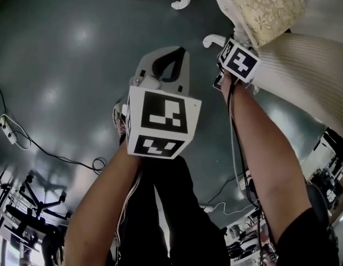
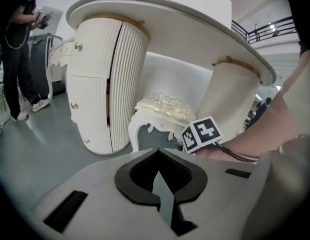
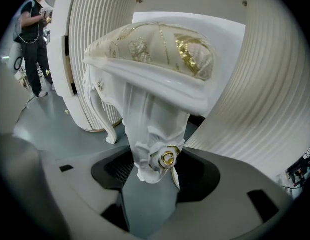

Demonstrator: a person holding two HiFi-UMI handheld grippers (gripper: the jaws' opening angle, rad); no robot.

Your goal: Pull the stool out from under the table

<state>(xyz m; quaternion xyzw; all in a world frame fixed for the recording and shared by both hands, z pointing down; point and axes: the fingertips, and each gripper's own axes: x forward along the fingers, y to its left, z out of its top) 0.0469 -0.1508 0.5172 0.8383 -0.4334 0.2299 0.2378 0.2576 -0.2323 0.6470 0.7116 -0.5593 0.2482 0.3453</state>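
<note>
Closest in, the left gripper point(image 2: 157, 154) hangs idle over the grey floor point(image 1: 66, 65), its tongs pressed together with nothing between them. So the work is all on the other side. The right gripper point(image 3: 159, 159) is down low, its tongs pinching the carved foot of the stool's front leg point(image 3: 155, 129), just where the gold rosette point(image 3: 168, 159) sits. The stool point(image 3: 160, 49), white with a cream and gold cushion, stands in the kneehole under the front edge of the table top point(image 2: 185, 29). It is tucked between the drawer pedestal point(image 2: 102, 84) and the plain ribbed pedestal point(image 3: 255, 99), the plain one close beside it.

The pull looks ready but not yet begun. To do it well, the person should draw straight back from the table's front edge, low and level, so the feet slide rather than the seat tipping forward. That glossy, curving foot looks like a slippery hold, so a slow, steady tug suits it better than a jerk. One leg alone may swing the stool towards the ribbed pedestal. Bringing the idle left gripper onto the other front leg or the seat rail would likely keep it square.

Loose cables point(image 1: 27, 143) lie on the floor behind, worth minding when stepping back. Farther off, beyond the drawer pedestal, another person point(image 2: 17, 49) stands well clear.
</note>
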